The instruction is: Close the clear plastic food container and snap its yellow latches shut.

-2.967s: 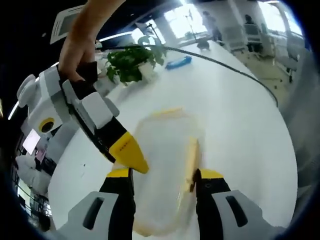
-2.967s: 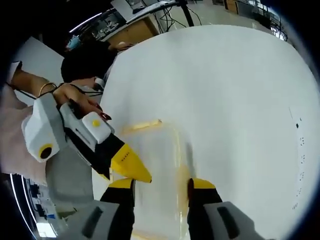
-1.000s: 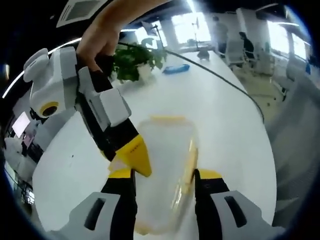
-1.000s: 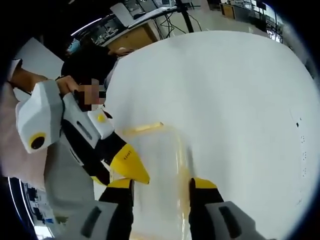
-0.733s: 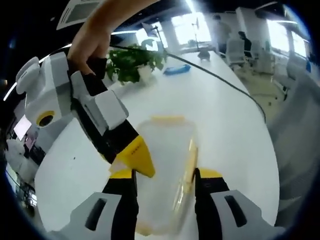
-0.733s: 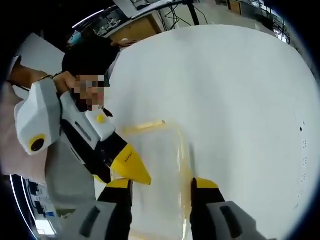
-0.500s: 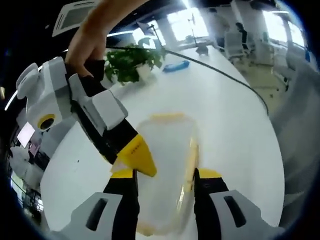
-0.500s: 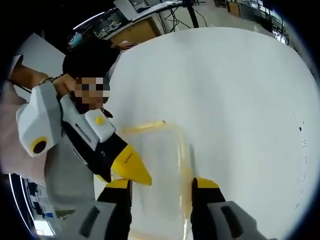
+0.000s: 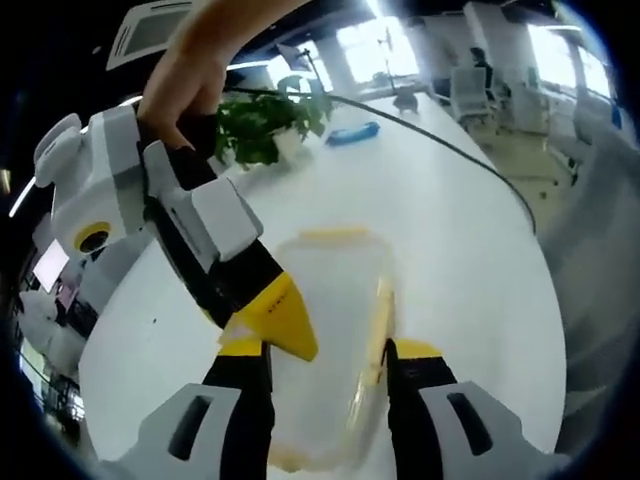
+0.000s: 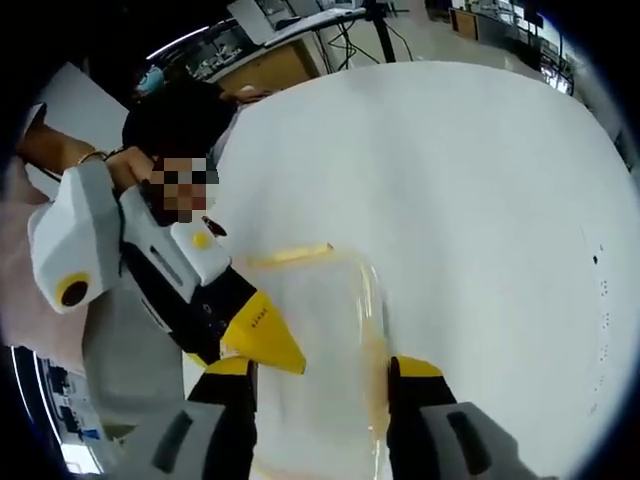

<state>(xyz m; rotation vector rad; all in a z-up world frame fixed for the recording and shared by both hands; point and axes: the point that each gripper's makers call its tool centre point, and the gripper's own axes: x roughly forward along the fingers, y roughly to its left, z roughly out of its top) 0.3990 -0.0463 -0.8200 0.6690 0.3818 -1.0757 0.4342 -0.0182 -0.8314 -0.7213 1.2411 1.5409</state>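
A white table spreads out ahead of both grippers, and the container lies flat on it, lid down, directly under and between the jaws in both views. In the left gripper view, the left gripper stands open about as wide as the container, one jaw at each long side and nothing clamped; its right jaw sits right beside a yellow latch along that edge. The right gripper comes in from the upper left there, its yellow tip resting at or just over the container's near left corner; whether its jaws are apart cannot be judged from that angle. In the right gripper view, the right gripper's own jaws likewise straddle the container, spread and holding nothing, with a latch beside its right jaw and another latch at the far end, while the left gripper reaches in from the left. To do the step well, hold the lid flat with one tip and press the other squarely on a latch until it seats, since an angled push would probably slide the light box across the smooth top.
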